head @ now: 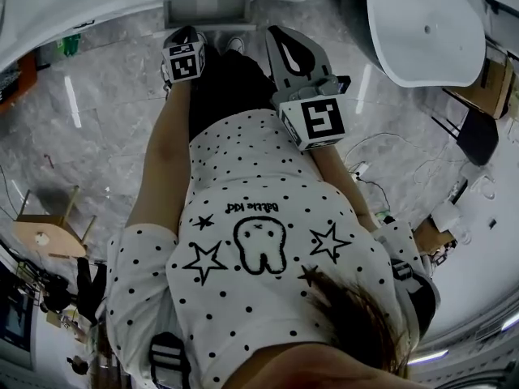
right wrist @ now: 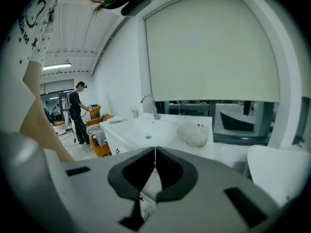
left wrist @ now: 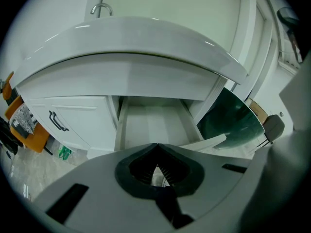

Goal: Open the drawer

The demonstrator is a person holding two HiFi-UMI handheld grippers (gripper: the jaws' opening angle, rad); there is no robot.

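In the left gripper view the white drawer stands pulled out from under the curved white counter. Its inside is bare. My left gripper hangs just in front of and above the drawer with its jaws shut, tips touching, nothing between them. The drawer's front edge is hidden behind the gripper body. The head view shows the drawer at the top, the left gripper just below it, and the right gripper beside it, held higher. The right gripper is shut and empty, and faces another washbasin.
A cabinet door with a black handle is left of the drawer, a dark round tub to its right. A white bathtub and a wooden stool stand on the floor. A person stands far off by a faucet.
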